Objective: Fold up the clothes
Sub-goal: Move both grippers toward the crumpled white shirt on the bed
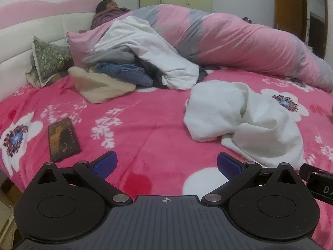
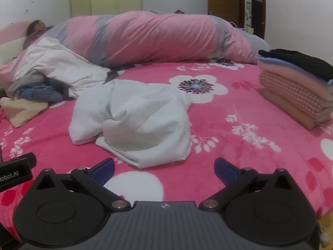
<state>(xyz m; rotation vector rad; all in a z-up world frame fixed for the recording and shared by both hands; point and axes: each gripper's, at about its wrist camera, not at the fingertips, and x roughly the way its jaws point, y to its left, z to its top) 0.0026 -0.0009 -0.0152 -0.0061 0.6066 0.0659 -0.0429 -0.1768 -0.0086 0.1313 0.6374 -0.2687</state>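
A crumpled white garment (image 1: 243, 120) lies on the pink floral bed cover (image 1: 133, 129); it also shows in the right wrist view (image 2: 133, 120). My left gripper (image 1: 166, 164) is open and empty, hovering over the bed's near edge, left of the garment. My right gripper (image 2: 164, 169) is open and empty, just in front of the garment's near edge. A stack of folded clothes (image 2: 297, 89) stands at the right. A pile of unfolded clothes (image 1: 124, 73), with a beige piece (image 1: 100, 87), lies at the back left.
A person (image 1: 108, 10) lies under a pink and grey duvet (image 1: 229, 41) across the back of the bed. A dark phone (image 1: 62, 139) lies on the cover at the left. A green pillow (image 1: 50, 60) leans on the white headboard (image 1: 20, 41).
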